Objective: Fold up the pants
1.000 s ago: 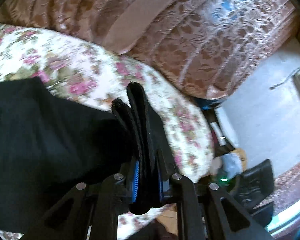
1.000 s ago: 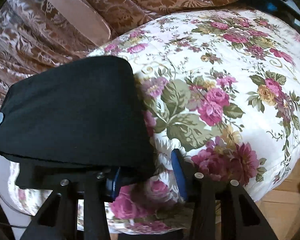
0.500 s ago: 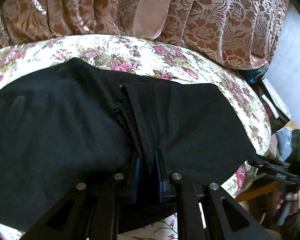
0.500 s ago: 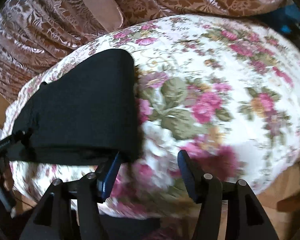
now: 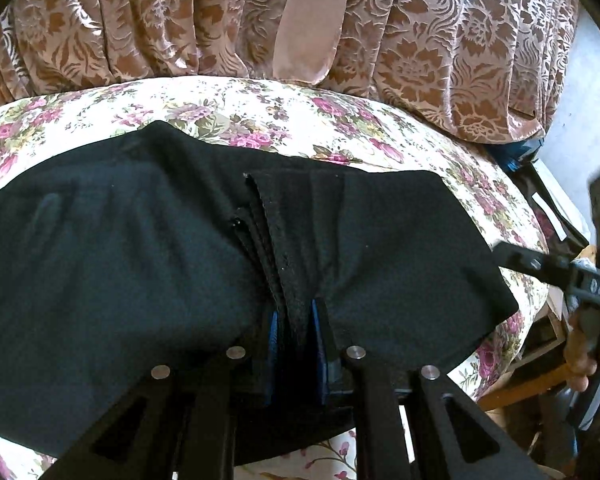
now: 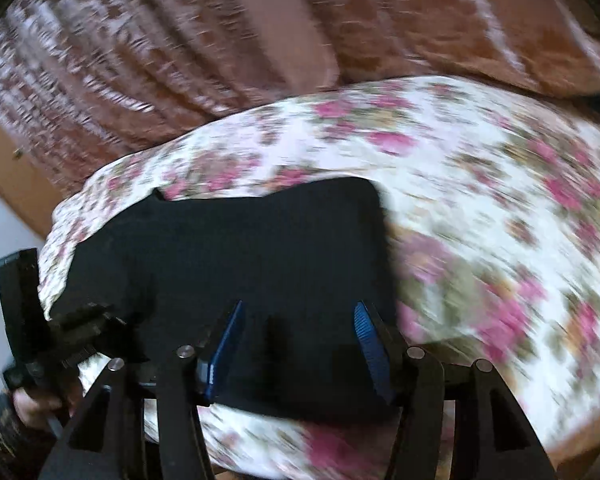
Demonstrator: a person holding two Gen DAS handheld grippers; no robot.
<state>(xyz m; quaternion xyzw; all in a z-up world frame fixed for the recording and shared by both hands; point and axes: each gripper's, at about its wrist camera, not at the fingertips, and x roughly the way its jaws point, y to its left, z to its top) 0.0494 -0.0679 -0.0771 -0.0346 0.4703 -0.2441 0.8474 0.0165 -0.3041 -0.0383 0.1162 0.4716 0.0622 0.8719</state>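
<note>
The black pants lie folded and flat on a floral quilt. My left gripper is shut on a bunched fold at their near edge, with cloth standing up between the blue pads. In the right wrist view, which is blurred, my right gripper hovers open over the pants; nothing is pinched between its pads. The left gripper shows at the pants' left end, a hand behind it. A finger of the right gripper reaches in from the right edge of the left wrist view.
Brown patterned drapery with a plain pink band hangs behind the quilt. Past the quilt's right end are dark clutter and a pale wall. A wooden edge shows at left in the right wrist view.
My left gripper came down with its fold, and the pants now lie spread on the quilt. My right gripper let go of the pants' edge, opened wider and swung left over them.
</note>
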